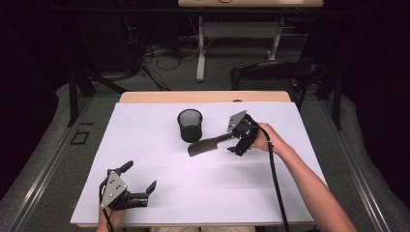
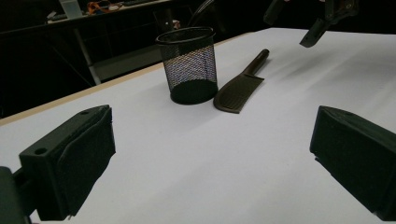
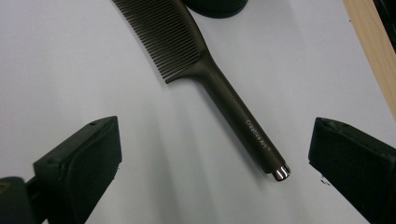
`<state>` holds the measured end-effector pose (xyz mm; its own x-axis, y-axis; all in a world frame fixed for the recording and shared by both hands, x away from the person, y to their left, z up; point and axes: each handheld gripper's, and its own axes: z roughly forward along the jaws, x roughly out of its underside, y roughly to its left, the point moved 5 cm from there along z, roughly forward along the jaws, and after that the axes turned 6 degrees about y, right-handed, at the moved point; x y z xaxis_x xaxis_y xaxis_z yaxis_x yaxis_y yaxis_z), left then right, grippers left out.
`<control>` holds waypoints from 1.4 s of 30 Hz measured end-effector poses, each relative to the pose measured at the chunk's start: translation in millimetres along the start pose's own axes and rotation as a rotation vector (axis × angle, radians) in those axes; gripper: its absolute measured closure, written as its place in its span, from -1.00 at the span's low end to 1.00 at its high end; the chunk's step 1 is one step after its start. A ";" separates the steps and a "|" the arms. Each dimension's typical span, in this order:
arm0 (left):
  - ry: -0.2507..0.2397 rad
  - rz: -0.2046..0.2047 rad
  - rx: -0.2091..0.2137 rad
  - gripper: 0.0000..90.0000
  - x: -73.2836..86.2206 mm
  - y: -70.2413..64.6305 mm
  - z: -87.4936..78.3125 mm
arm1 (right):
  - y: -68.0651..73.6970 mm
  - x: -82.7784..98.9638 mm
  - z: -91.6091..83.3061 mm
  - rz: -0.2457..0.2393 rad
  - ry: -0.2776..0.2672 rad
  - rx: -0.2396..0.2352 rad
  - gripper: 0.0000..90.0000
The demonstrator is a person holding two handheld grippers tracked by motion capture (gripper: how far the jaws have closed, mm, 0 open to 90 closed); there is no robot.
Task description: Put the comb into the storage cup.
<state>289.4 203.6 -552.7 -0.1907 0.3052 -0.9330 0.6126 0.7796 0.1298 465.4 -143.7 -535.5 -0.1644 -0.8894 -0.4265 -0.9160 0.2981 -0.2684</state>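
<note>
Comb (image 1: 207, 145), dark matte plastic, lies flat mid-table beside the round mesh cup (image 1: 190, 125); the right gripper (image 1: 238, 138) gapes wide above its handle. Left gripper view: the left gripper (image 2: 210, 154) gapes empty near the front edge. Right gripper view: fine teeth, a tapering handle with a chrome tip.

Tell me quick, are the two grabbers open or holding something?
Left gripper: open, holding nothing.
Right gripper: open above the comb, not gripping it.

Matt plastic comb (image 3: 205, 70), wire-mesh cup (image 2: 189, 65)
</note>
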 end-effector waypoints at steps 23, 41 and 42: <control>0.001 0.006 0.019 -1.00 -1.0 -0.7 5.6 | -10.4 -13.8 13.7 -0.180 0.077 -0.037 -1.00; 0.004 0.005 0.016 -1.00 0.7 0.6 4.6 | -18.0 -28.7 34.3 -0.330 0.184 -0.067 -0.54; 0.006 0.006 0.017 -1.00 0.8 0.5 4.8 | -19.1 -29.3 35.7 -0.343 0.192 -0.059 -0.46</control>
<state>293.2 201.6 -555.0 -0.1912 0.3129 -0.9304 0.6266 0.7685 0.1297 500.8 -111.0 -548.7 0.0940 -0.9842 -0.1501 -0.9482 -0.0425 -0.3149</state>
